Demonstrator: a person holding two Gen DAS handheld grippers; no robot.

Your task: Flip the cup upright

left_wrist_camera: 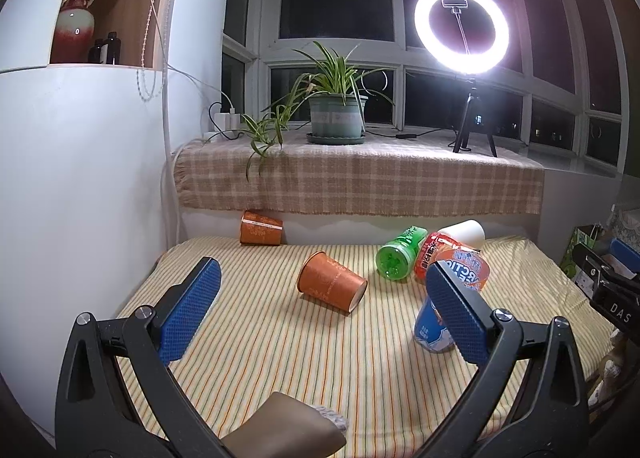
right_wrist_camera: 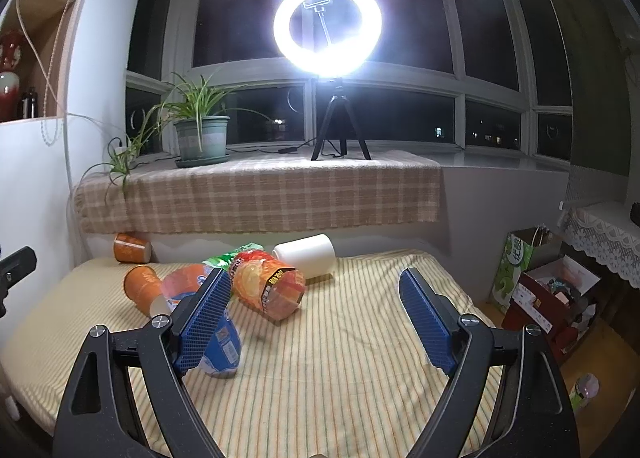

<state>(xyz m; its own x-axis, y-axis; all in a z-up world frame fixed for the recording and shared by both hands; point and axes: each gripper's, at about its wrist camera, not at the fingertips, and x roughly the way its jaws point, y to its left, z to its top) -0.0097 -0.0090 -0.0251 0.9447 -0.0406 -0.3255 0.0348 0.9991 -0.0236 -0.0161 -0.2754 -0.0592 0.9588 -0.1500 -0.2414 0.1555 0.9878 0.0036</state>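
Several cups lie on their sides on a striped table (left_wrist_camera: 280, 338). An orange paper cup (left_wrist_camera: 331, 281) lies in the middle, also in the right wrist view (right_wrist_camera: 141, 285). A second orange cup (left_wrist_camera: 261, 228) lies by the back wall. A green cup (left_wrist_camera: 398, 254), a red-orange cup (right_wrist_camera: 269, 287), a white cup (right_wrist_camera: 306, 256) and a blue-orange cup (left_wrist_camera: 444, 300) lie at the right. My left gripper (left_wrist_camera: 322, 298) is open and empty, near the orange cup. My right gripper (right_wrist_camera: 314, 298) is open and empty, its left finger in front of the blue-orange cup (right_wrist_camera: 220, 342).
A checked cloth covers the ledge (left_wrist_camera: 360, 182) behind the table, with a potted plant (left_wrist_camera: 336, 118) and a lit ring light on a tripod (left_wrist_camera: 464, 30). Bags and boxes (right_wrist_camera: 544, 290) stand on the floor right of the table. A brown object (left_wrist_camera: 288, 430) lies at the front edge.
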